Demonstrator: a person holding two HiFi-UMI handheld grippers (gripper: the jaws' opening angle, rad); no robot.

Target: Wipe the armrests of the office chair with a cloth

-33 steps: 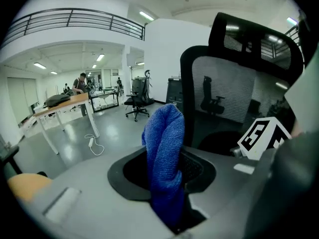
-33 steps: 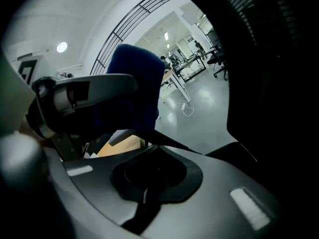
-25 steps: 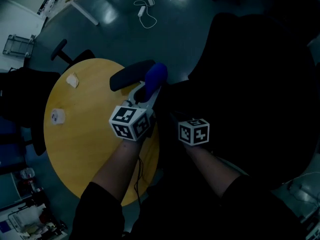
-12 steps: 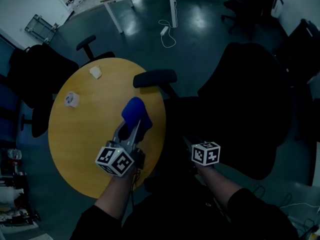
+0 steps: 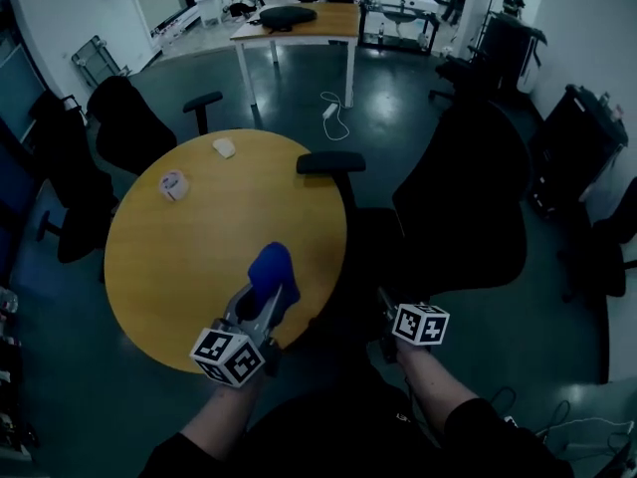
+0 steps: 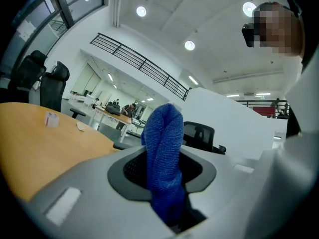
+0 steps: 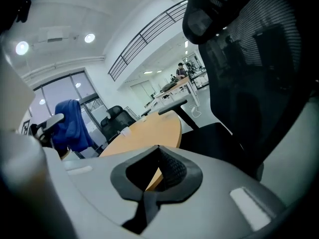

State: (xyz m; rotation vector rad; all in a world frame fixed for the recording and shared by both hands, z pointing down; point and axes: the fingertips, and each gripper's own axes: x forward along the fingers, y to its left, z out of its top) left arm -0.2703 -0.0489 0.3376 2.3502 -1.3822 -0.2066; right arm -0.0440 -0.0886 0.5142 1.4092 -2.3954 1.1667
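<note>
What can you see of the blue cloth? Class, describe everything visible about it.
The blue cloth looks like a soft, finely textured fabric, bunched into a folded roll with a rounded tip. The left claw is shut on its lower part, and the rest stands out beyond the jaws. In the head view it is held over the near part of the round wooden table. Nothing else appears to touch it.
</note>
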